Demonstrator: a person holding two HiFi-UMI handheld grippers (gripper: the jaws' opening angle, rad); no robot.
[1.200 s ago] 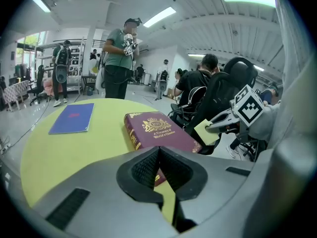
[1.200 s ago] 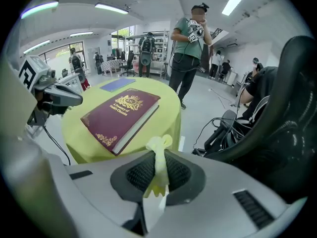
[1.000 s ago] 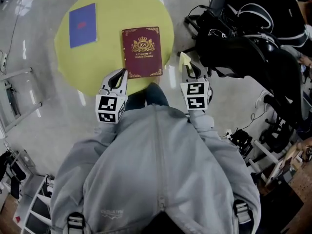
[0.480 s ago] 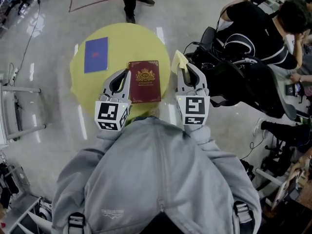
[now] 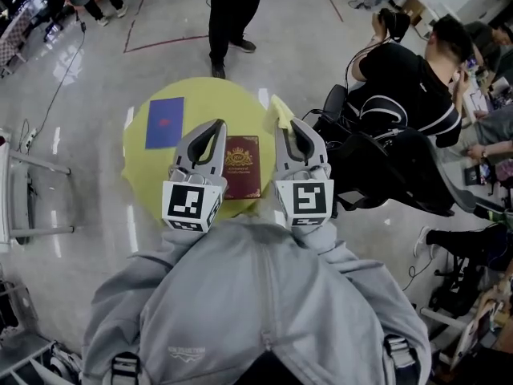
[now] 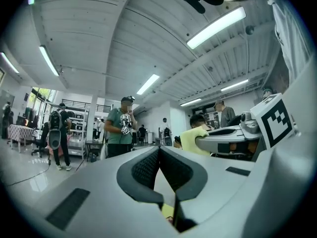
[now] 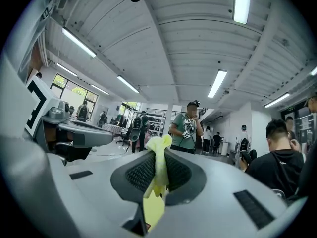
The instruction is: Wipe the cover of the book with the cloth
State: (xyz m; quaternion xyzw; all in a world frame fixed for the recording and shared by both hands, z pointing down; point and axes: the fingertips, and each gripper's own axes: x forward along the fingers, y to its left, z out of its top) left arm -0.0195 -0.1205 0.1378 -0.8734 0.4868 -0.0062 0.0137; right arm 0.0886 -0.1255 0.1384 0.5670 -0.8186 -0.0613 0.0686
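Cloth (image 7: 157,175) pinched in right gripper (image 7: 159,151) fingers (image 7: 140,173), left gripper (image 6: 158,148) fingers (image 6: 147,168) closed, side-by-side above book (image 5: 243,168)

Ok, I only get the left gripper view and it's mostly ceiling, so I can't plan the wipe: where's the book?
Observer: The head view shows the book lying closed, cover up, on the round yellow table.
Operator: Is the cloth held?
Observer: Yes, the right gripper has its tongs shut on the yellow cloth.
Operator: Anything else on the table?
Observer: A blue booklet, apart from the book, to its left.
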